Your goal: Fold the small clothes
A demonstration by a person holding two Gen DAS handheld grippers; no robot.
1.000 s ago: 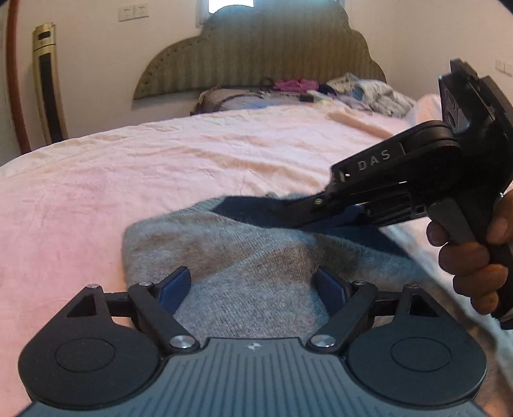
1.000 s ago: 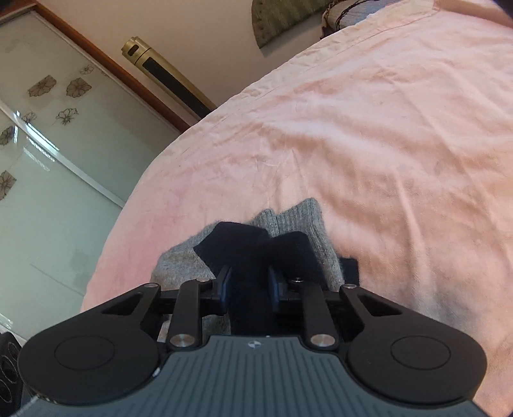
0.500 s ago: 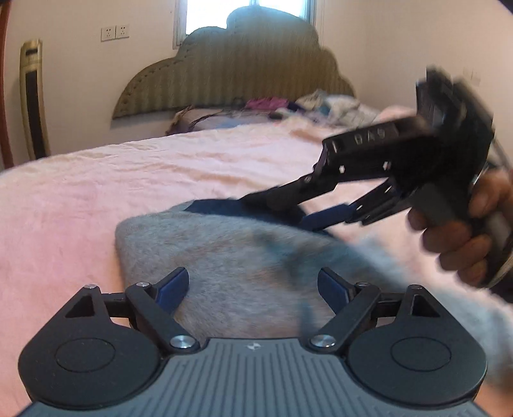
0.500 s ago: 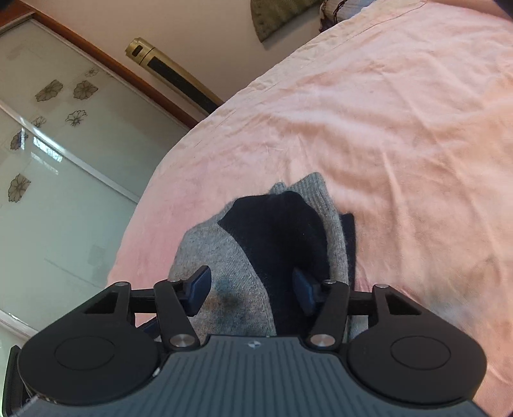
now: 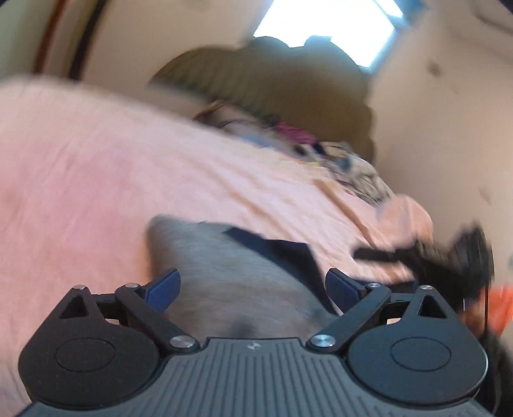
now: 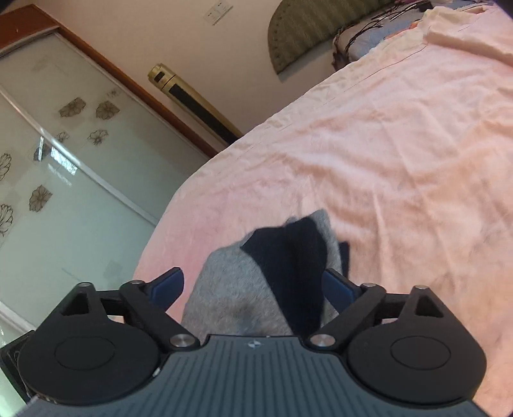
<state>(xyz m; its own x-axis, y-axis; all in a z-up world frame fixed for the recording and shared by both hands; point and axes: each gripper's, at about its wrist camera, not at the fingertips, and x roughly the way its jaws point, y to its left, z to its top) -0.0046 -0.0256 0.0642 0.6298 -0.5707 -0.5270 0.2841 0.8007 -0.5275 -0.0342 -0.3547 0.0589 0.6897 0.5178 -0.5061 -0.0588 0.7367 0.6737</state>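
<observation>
Grey-and-navy garment (image 6: 256, 282) lies folded on the pink bed (image 6: 400, 154). Left hand-held gripper (image 5: 253, 284) and right hand-held gripper (image 6: 255, 284) hover over it, both wide open, holding nothing.

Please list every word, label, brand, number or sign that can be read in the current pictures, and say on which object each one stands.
No readable words or numbers in either view.
Left gripper body: a small pale logo mark only, no letters.
Right gripper body: the same small logo mark, no letters.
Right gripper as seen from the left wrist view: too blurred to read anything.
Wall switch plate: no legible marking.
</observation>
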